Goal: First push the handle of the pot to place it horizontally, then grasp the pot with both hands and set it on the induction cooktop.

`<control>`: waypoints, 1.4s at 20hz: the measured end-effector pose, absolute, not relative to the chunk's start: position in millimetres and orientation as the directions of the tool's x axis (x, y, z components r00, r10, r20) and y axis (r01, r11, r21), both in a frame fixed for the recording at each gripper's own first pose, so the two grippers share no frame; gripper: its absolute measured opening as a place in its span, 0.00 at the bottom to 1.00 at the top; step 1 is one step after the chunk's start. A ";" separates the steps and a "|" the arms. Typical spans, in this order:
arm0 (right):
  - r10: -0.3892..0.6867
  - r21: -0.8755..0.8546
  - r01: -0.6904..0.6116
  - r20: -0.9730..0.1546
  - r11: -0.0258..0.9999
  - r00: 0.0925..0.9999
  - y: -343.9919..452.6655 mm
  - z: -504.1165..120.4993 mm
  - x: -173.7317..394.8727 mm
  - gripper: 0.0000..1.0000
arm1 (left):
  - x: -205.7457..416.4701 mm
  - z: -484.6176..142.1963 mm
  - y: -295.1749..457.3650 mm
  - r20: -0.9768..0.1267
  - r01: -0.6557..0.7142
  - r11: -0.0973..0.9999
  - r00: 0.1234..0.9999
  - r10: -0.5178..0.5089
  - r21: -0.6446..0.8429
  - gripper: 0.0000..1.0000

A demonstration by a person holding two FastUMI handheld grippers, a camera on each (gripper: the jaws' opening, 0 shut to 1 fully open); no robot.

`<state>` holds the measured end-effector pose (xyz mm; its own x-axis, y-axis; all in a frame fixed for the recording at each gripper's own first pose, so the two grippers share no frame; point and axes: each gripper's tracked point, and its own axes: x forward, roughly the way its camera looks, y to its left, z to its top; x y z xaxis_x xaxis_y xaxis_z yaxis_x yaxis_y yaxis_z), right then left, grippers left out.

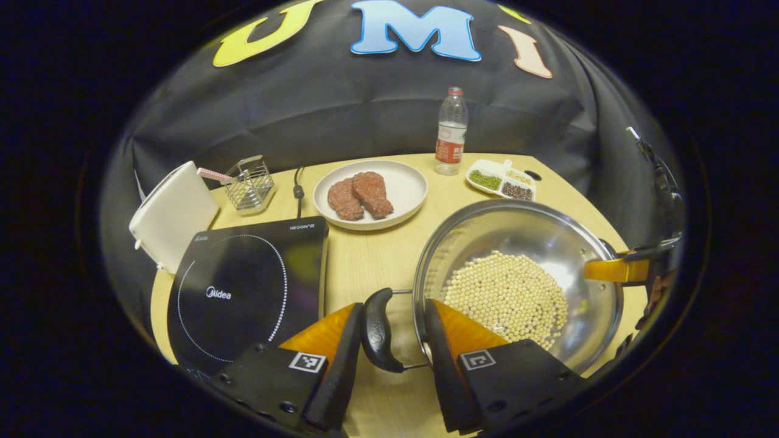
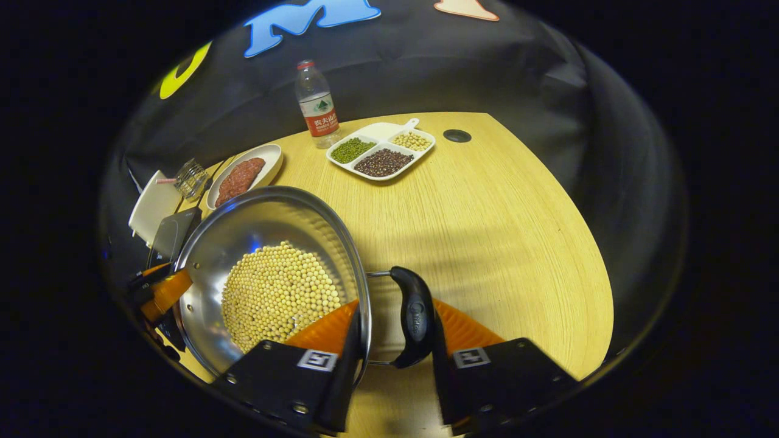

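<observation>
On the round wooden table (image 2: 487, 201), the steel pot (image 1: 517, 243) of pale beans (image 1: 508, 295) sits at the 3 o'clock side of the glossy black induction cooktop (image 1: 243, 286), a bare strip of wood between them. The left gripper (image 1: 392, 337) stands spread around the pot's near loop handle (image 1: 377, 328), its fingers apart from it. The right gripper (image 2: 392, 340) straddles the opposite handle (image 2: 415, 316) and rim; whether it pinches, I cannot tell. Open tabletop lies toward 2 o'clock in the right gripper view.
</observation>
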<state>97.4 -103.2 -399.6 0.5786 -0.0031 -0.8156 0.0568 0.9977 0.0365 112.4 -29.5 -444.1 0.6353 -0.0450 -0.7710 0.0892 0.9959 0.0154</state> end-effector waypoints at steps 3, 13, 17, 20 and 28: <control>-0.006 0.037 0.061 -0.812 0.997 0.584 -102.9 -400.6 98.1 0.53 | 114.8 -442.0 -29.4 -0.764 0.103 0.995 0.643 -0.054 0.016 0.60; -0.023 0.016 0.059 -0.802 0.998 0.596 -95.5 -383.7 85.5 0.52 | 108.2 -423.0 -25.3 -0.762 0.126 0.991 0.646 -0.048 0.044 0.58; -0.013 0.032 0.064 -0.795 0.997 0.607 -84.7 -363.2 74.1 0.52 | 98.3 -392.4 -18.2 -0.745 0.117 0.992 0.666 -0.037 0.055 0.58; -0.010 0.026 0.050 -0.785 0.998 0.619 -72.1 -347.2 66.2 0.52 | 86.4 -377.4 -6.5 -0.740 0.105 0.993 0.672 -0.032 0.052 0.60; 0.011 0.032 0.024 -0.783 0.999 0.622 -17.0 -326.7 47.3 0.52 | 58.2 -344.5 47.6 -0.737 0.060 0.997 0.676 -0.007 0.045 0.56</control>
